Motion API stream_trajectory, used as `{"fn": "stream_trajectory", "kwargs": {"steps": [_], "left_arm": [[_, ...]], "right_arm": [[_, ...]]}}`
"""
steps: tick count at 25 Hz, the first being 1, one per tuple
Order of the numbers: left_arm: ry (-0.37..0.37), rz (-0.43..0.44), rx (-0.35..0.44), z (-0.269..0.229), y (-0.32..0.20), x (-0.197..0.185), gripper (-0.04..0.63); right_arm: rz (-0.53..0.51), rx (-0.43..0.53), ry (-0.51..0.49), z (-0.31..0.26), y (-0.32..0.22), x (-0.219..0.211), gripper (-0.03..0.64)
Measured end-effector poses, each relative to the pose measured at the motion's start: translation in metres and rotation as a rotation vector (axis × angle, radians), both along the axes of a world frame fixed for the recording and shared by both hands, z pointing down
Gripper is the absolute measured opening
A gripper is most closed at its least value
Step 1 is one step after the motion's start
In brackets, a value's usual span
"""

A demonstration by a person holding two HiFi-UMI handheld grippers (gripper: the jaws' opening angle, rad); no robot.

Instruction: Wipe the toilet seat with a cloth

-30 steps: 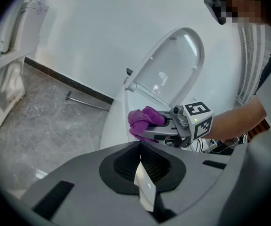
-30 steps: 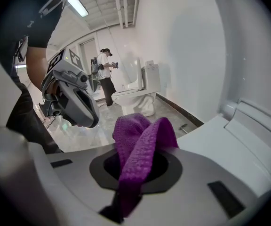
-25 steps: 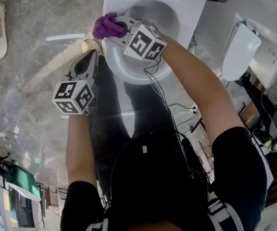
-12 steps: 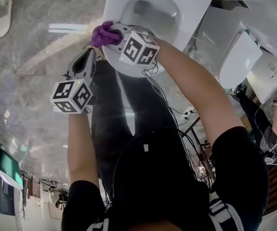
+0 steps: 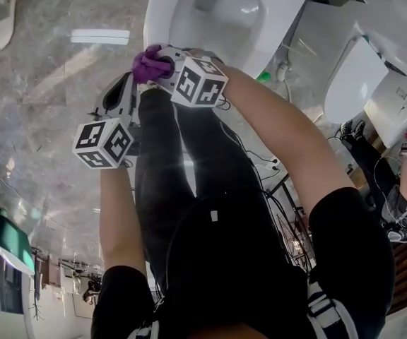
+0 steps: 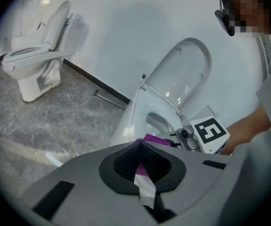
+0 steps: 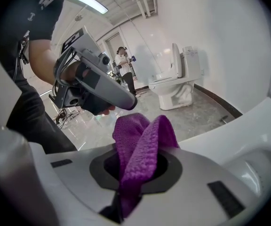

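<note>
Two tongs here, so which one is doing the work?
— Only the right gripper point(image 5: 167, 62): its jaws are clenched on the purple cloth point(image 5: 147, 63), one fold bunched between them, which leaves the loose wad free to press and drag

And the left gripper point(image 5: 127, 83)?
— Jaws closed tight with nothing gripped. It hangs just off the cloth's seven o'clock, parked clear of the wipe, I'd guess

Where is the cloth on the toilet?
— At the front edge of the toilet seat point(image 5: 157, 13), about eight o'clock on the bowl in the head view. Whether it's touching or just above, I can't tell

Further back?
— The lid point(image 6: 180, 76) stands raised, which leaves the ring open. A second toilet point(image 6: 32, 55) sits well apart, at ten o'clock in the left gripper view
</note>
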State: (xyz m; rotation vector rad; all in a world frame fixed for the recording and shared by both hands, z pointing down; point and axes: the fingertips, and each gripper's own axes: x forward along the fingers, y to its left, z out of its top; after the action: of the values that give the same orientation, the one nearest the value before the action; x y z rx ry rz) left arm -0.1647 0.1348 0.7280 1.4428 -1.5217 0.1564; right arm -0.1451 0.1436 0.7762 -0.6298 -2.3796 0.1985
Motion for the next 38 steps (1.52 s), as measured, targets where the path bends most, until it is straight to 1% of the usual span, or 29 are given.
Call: {"fn": "stream_trajectory", "kwargs": {"steps": [2, 3, 7, 12, 16, 20, 23, 29, 34, 36, 38], "left_arm": [[0.003, -0.001, 0.0, -0.001, 0.001, 0.003, 0.009], [0.005, 0.0, 0.001, -0.003, 0.001, 0.004, 0.009], [0.009, 0.015, 0.003, -0.008, 0.005, 0.005, 0.009], [0.011, 0.042, 0.016, -0.01, 0.0, 0.013, 0.009], [0.019, 0.075, 0.018, -0.008, -0.002, 0.025, 0.009], [0.033, 0.111, 0.009, -0.004, -0.004, 0.036, 0.009], [0.042, 0.154, 0.005, -0.003, -0.012, 0.05, 0.009], [0.048, 0.224, 0.008, -0.004, -0.027, 0.087, 0.009], [0.057, 0.293, -0.006, -0.002, -0.032, 0.108, 0.009], [0.062, 0.317, -0.014, -0.001, -0.033, 0.115, 0.009], [0.068, 0.336, -0.016, -0.001, -0.035, 0.123, 0.009]], "right_arm": [[0.019, -0.01, 0.013, 0.0, 0.008, 0.007, 0.049], [0.045, -0.022, 0.022, 0.001, 0.01, 0.01, 0.048], [0.204, -0.088, 0.064, 0.0, 0.014, 0.014, 0.048], [0.397, -0.109, 0.105, 0.002, 0.014, 0.033, 0.048], [0.587, -0.153, 0.159, 0.008, 0.011, 0.054, 0.048], [0.698, -0.125, 0.218, 0.012, 0.004, 0.071, 0.048], [0.785, -0.125, 0.274, 0.017, -0.001, 0.089, 0.048], [0.917, -0.138, 0.353, 0.022, -0.006, 0.141, 0.049], [0.989, -0.138, 0.369, 0.023, -0.013, 0.179, 0.049], [0.998, -0.122, 0.362, 0.023, -0.021, 0.19, 0.049], [0.99, -0.068, 0.346, 0.023, -0.031, 0.202, 0.048]]}}
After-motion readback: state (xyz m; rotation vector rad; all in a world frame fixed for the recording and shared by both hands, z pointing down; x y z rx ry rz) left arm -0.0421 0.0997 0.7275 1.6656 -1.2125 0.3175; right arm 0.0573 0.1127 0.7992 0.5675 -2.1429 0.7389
